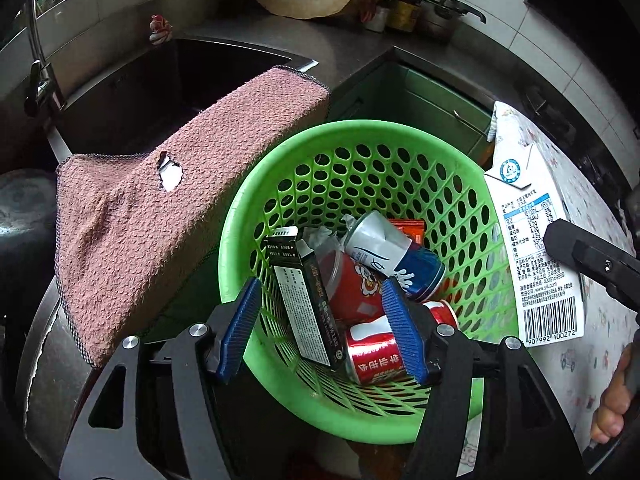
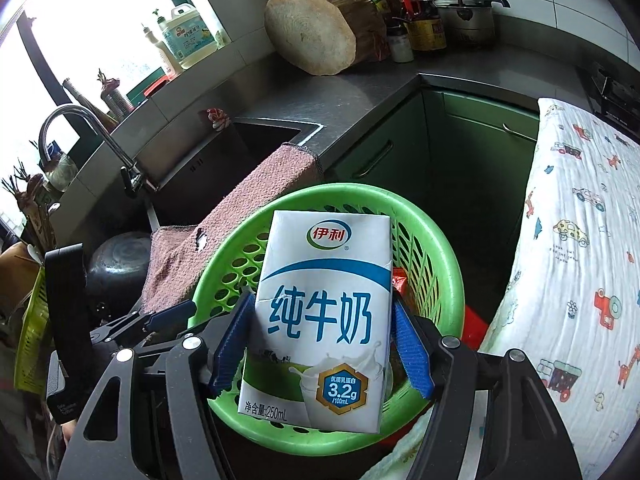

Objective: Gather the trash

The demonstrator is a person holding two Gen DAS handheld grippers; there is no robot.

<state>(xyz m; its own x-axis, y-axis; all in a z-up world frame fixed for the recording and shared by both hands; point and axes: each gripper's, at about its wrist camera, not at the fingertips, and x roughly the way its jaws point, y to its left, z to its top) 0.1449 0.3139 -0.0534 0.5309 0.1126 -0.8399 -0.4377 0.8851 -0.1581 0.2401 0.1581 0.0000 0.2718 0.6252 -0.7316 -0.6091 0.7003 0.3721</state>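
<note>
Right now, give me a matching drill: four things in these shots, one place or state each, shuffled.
Things:
1. milk carton
2. black box
3. pink towel
4. left hand-held gripper

Places or states:
A. draped over the counter edge beside the sink
B. open, above the green basket, holding nothing
C. clamped in the right hand-held gripper
D. lying in the basket with the cans

Pairs: 1-C, 2-D, 3-A, 4-B
</note>
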